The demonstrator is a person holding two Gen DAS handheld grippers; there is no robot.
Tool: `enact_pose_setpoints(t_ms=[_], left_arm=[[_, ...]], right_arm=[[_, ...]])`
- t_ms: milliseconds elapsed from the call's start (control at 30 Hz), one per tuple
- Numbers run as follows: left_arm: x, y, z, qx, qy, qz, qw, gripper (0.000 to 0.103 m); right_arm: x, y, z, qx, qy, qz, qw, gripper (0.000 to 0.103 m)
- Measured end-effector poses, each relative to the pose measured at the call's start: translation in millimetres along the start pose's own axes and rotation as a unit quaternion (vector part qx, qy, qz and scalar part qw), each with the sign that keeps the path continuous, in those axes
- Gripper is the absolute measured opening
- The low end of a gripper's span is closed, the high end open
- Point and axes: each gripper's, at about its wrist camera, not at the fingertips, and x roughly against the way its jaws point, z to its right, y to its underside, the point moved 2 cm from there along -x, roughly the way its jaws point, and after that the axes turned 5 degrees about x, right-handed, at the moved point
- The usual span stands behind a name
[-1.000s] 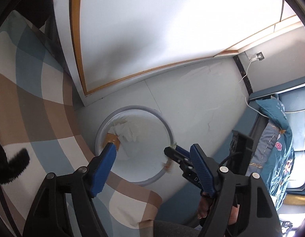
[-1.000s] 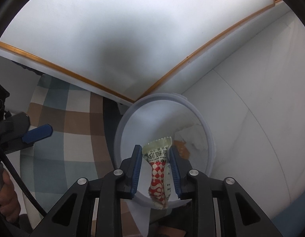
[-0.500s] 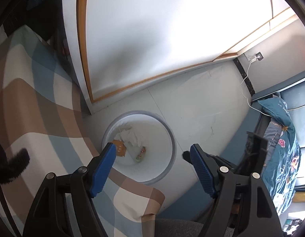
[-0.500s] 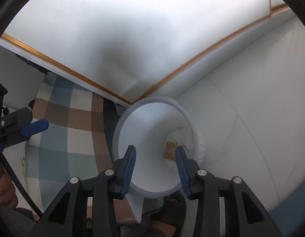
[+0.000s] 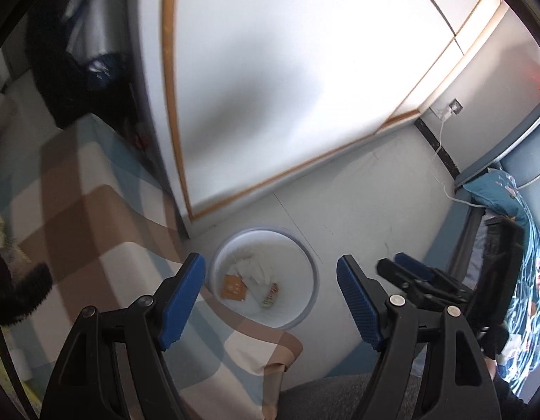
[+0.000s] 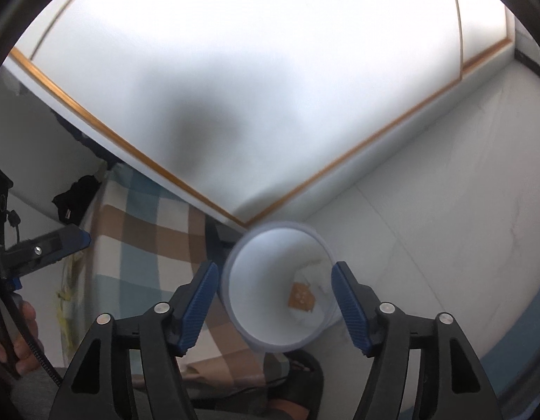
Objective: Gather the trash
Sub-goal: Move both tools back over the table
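**Clearing the bin after the drop**

The right tongs are just spreading apart, nothing between them; the left tongs are gaping empty too. The snack wrapper is lying inside the white bin beside crumpled tissue. Lifting straight, avoiding the rim, seems wise.

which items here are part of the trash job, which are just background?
Job:
- white bin
- orange packet, crumpled tissue and small snack wrapper, all inside the bin
- left gripper and right gripper, both empty

Background:
- plaid bedcover
- white wardrobe door
- floral blue bedding
- charger cable
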Motion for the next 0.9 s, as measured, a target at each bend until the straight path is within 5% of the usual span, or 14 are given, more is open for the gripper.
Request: enact_pose_setpoints(t_ms=[333, 467, 900], left_arm=[[85.6, 11.2, -56.8, 0.055, -0.044, 0.103, 0.9922, 0.076], [118.1, 23.5, -83.3, 0.076, -0.064, 0.147, 0.9841, 0.086], [188.0, 60.4, -161.3, 0.142, -0.126, 0.209, 0.9595, 0.091]], right_arm=[[72.0, -26.9, -76.2, 0.063, -0.008, 0.088, 0.994, 0.078], [95.2, -32.4, -119.5, 0.103, -0.02, 0.116, 0.988, 0.08], [115.4, -14.4, -255.8, 0.189, -0.088, 0.128, 0.97, 0.09]])
